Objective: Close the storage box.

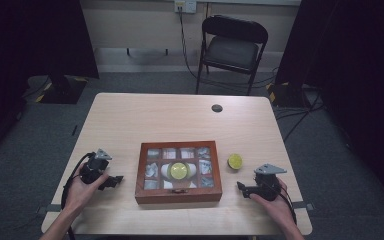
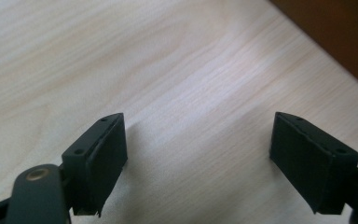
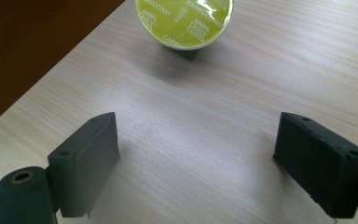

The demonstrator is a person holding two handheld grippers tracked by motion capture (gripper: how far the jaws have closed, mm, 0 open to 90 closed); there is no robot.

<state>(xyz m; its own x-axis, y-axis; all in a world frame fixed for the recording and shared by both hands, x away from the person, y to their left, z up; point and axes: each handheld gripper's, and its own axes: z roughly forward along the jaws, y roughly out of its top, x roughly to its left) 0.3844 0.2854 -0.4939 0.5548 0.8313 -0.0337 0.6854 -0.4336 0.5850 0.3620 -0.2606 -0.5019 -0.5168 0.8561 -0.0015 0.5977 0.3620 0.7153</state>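
Both hands rest at the near edge of the table, one on each side of the wooden box. The left gripper sits just left of the box, jaws wide apart over bare wood, nothing between them; in the left gripper view the box's brown side shows at the upper right corner. The right gripper lies near the box's right side, jaws also spread wide and empty. Just beyond it, in the right gripper view, stands a yellow-green capsule, foil lid up, on the table right of the box. From above, that capsule sits beside the box's far right corner, and a second yellow-green capsule lies on the box's glass lid.
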